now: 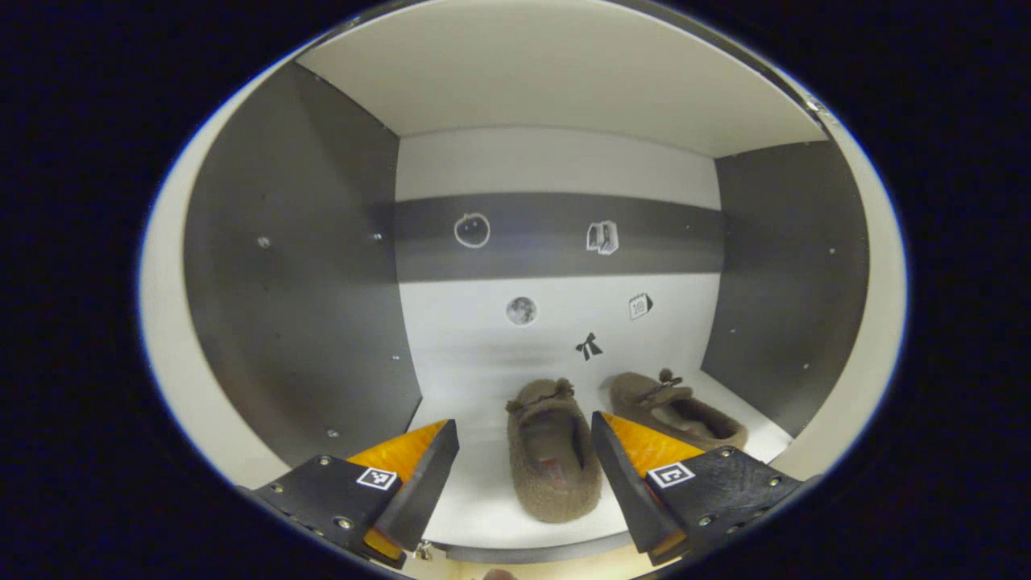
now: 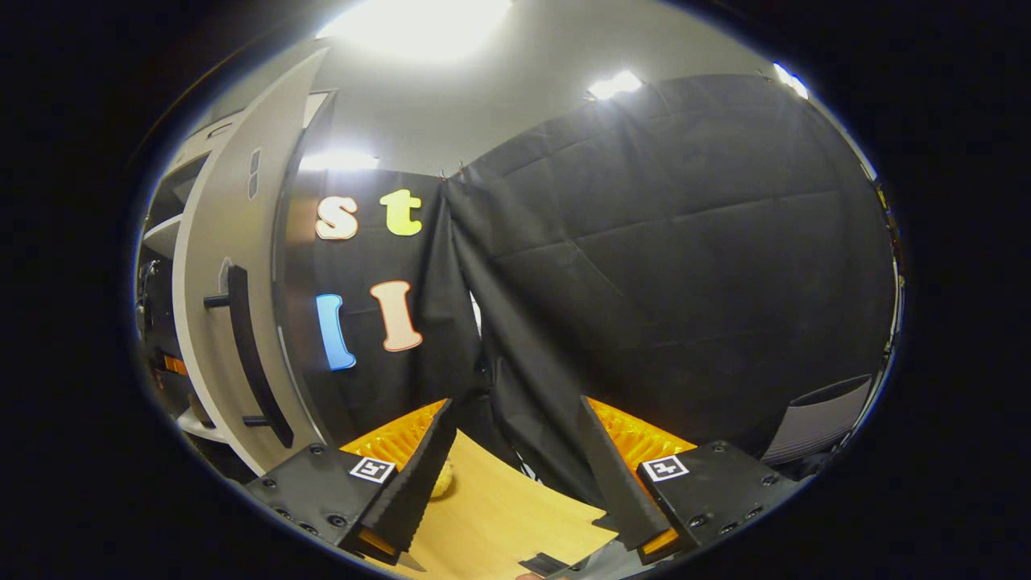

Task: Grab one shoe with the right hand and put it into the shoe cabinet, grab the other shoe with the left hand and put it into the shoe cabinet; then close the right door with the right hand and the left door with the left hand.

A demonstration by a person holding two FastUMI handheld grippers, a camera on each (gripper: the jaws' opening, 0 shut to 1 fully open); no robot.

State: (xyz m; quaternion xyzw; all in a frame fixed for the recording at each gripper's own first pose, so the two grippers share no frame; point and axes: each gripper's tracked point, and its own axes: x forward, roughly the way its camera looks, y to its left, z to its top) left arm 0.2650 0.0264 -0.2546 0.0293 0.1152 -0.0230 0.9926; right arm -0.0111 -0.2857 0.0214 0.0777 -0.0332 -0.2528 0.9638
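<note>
Inside the shoe cabinet, just ahead of the left gripper, both shoes sit on the white shelf. The near shoe lies between the spread fingers, untouched; its heel edge is partly cut off by the right finger. The other shoe is beyond that finger, half hidden behind it. Small stickers on the back wall are too small to make out. The right gripper is spread, empty, over a wooden table. The right door stands open to its left, with a dark handle.
</note>
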